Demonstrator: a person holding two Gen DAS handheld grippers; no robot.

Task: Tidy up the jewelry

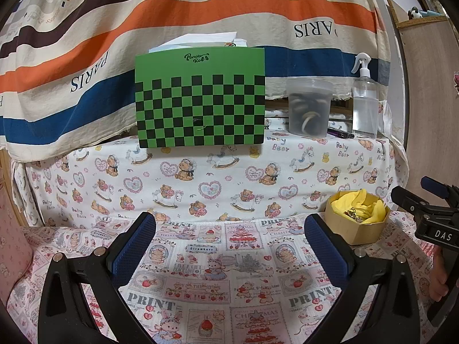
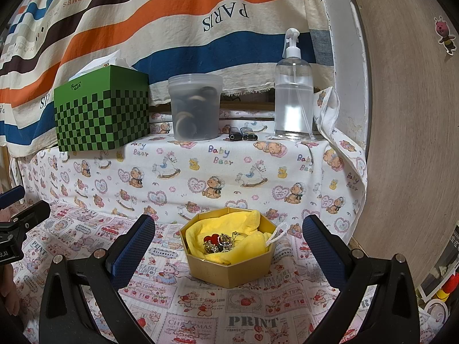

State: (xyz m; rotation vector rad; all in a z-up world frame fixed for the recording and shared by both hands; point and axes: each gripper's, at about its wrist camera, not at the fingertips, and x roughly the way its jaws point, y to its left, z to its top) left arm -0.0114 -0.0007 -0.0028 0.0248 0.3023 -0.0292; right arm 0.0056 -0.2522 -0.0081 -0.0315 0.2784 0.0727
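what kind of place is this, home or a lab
Most likely a home, perhaps a bedroom corner: a teddy-bear print cloth over the ledge, a green tissue box, and a spray bottle among everyday clutter.

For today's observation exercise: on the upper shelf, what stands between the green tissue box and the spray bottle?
A lidded plastic tub, plus two small dark items beside it, shown in the right wrist view.

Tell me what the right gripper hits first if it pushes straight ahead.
Probably the gold octagonal box, centred between the open jaws of the right gripper. Depth is unclear, so it might pass just over the rim.
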